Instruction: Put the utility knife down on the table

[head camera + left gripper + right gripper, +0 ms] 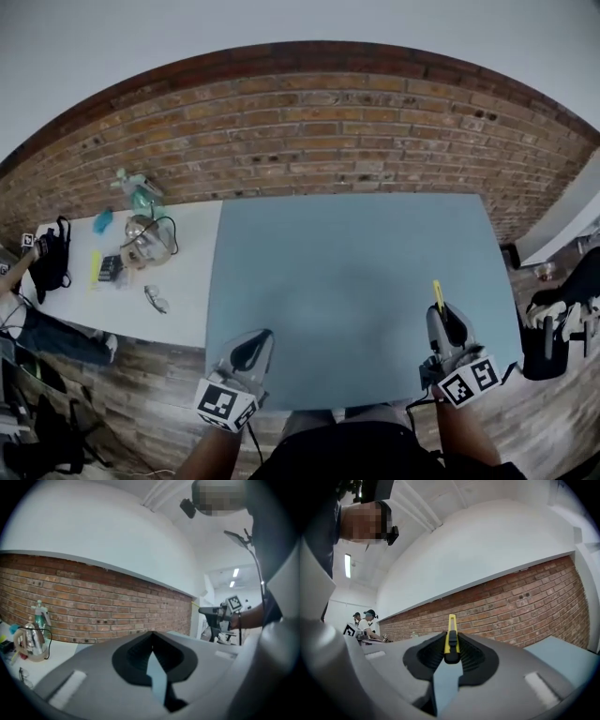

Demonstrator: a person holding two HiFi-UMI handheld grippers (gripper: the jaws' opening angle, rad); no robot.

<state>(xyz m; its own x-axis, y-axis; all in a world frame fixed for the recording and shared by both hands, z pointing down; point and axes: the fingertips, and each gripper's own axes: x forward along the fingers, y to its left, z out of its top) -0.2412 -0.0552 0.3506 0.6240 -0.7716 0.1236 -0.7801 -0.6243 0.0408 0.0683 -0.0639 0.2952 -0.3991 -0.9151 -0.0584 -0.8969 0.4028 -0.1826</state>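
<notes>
Utility knife [451, 629] in right hand-held gripper [451, 645]

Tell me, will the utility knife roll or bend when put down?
Probably stiff: the utility knife stands straight out of the right gripper. Its slim, flat-looking body likely will not roll on the table.

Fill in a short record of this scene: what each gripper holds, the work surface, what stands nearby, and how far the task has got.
Right gripper: shut on the utility knife, yellow with a black slider, tip pointing away from the person
Left gripper: jaws together, nothing between them
Work surface: blue table, nothing lying on it
Nearby: white table to the left with a kettle and small clutter
Background: brick wall
Task status: knife held in the jaws, not yet laid on the table
</notes>
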